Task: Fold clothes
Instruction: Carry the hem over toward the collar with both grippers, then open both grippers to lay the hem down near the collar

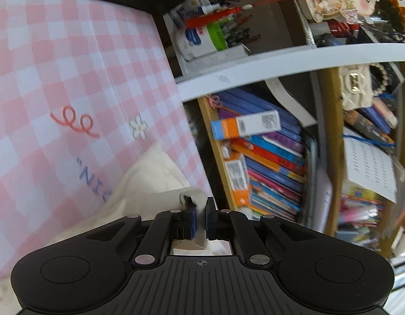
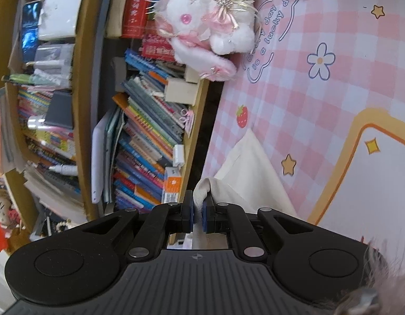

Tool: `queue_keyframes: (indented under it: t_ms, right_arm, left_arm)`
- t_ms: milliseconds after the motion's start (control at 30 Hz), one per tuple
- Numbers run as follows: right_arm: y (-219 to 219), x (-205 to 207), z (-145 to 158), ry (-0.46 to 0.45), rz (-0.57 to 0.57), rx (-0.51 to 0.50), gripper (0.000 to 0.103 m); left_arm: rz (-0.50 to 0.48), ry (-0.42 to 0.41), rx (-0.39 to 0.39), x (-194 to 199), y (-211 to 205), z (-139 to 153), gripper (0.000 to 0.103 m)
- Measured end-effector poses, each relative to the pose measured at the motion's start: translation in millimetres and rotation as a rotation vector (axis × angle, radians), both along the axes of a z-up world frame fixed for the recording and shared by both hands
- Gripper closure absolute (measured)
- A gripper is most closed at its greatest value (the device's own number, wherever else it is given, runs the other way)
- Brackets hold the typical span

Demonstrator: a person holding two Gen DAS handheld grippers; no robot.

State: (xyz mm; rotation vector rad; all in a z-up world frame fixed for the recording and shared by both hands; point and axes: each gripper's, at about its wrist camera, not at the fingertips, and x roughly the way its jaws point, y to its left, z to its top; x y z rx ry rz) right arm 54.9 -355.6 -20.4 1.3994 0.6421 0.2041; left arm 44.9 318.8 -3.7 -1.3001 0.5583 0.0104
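- Cream cloth: one garment point(image 1: 150, 181) lies on the pink checked mat point(image 1: 58, 78), spreading from the lower centre of the left wrist view up toward the middle left.
- Your left gripper point(image 1: 200, 216), lower centre of its frame, has both blue-padded jaws closed on a bunched edge of that garment; fabric shows pinched between the two pads.
- Your right gripper point(image 2: 198, 214), lower centre of its own frame, is likewise clamped on a rolled hem of the garment point(image 2: 244, 173), which fans out to the right over the same mat point(image 2: 320, 99).
- Two grippers, then, each holding one edge of the one cloth.
- One plush rabbit point(image 2: 202, 26), white and pink, sits at the top centre of the right wrist view, at the mat's edge.
- One strawberry point(image 2: 241, 116), two blue-outlined flowers point(image 2: 320, 61) counting both views, and four yellow stars point(image 2: 288, 164) are printed on the mat in the right view.
- Bookshelves point(image 1: 268, 157) packed with coloured spines fill the right of the left view and the left of the right view; the books are too many and too blurred to count.
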Motion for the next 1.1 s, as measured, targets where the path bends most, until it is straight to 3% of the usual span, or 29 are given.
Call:
queue_keyframes:
  t_ms: [433, 533, 600, 700, 800, 867, 933, 1100]
  right_arm:
    - [13, 76, -31, 0.087, -0.012, -0.006, 0.097]
    - [15, 102, -42, 0.098, -0.025, -0.038, 0.097]
    - [17, 116, -56, 0.186, -0.033, -0.085, 0.097]
    - [15, 122, -71, 0.221, -0.009, -0.074, 0.094]
    - [10, 121, -75, 0.201, 0.001, -0.041, 0.079]
    - [8, 117, -70, 0.168, 0.003, -0.031, 0.059]
    - [9, 112, -61, 0.142, 0.019, -0.050, 0.054]
    - [18, 100, -48, 0.116, 0.103, -0.095, 0.050]
  left_arm:
    - [0.015, 0.056, -0.021, 71, -7, -40, 0.098]
    - [0.036, 0.152, -0.026, 94, -3, -61, 0.097]
    - [0.033, 0.191, 0.016, 98, -7, -65, 0.096]
    - [0.005, 0.189, 0.079, 98, -10, -63, 0.091]
    - [-0.021, 0.170, 0.065, 94, -12, -57, 0.074]
    - [-0.039, 0.158, 0.056, 91, -14, -53, 0.046]
    - [-0.054, 0.154, 0.101, 84, -23, -45, 0.034]
    - [-0.129, 0.184, 0.157, 77, -49, -41, 0.034]
